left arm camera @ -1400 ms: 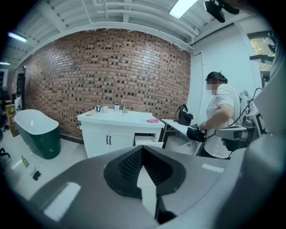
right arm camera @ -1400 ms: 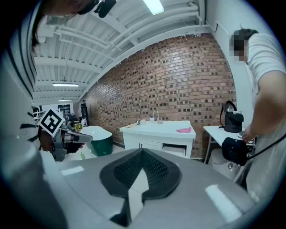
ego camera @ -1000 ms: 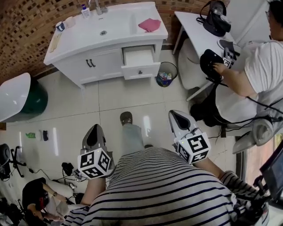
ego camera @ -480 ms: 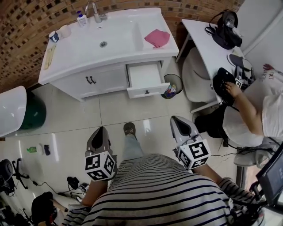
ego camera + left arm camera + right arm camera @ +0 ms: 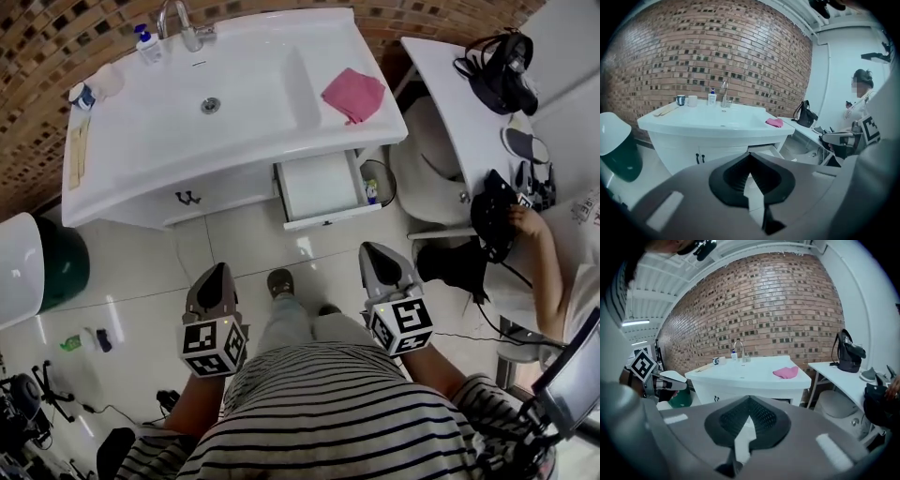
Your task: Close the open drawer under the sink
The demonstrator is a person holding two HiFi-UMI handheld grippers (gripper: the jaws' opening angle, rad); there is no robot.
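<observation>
The white vanity point(image 5: 141, 202) stands under the sink basin point(image 5: 211, 103), against a brick wall. Its right-hand drawer point(image 5: 319, 186) is pulled out, showing an empty white inside; in the left gripper view the drawer point(image 5: 764, 150) peeks out just above the jaws. My left gripper point(image 5: 215, 270) is held over the floor tiles, short of the cabinet doors, shut and empty point(image 5: 750, 157). My right gripper point(image 5: 372, 249) points at the floor just in front of the drawer front, also shut with nothing in it point(image 5: 749, 401). Neither touches the vanity.
A pink cloth point(image 5: 353, 94) lies on the counter's right end; a faucet point(image 5: 183, 23) and soap bottle point(image 5: 145, 42) stand at the back. A waste bin point(image 5: 377, 187) sits right of the drawer. A white table point(image 5: 464, 112) and a seated person point(image 5: 548, 272) are at right, a green bin point(image 5: 52, 267) at left.
I have walked closer to the vanity, so the open drawer now lies just ahead of the right gripper. Both grippers stay shut and level.
</observation>
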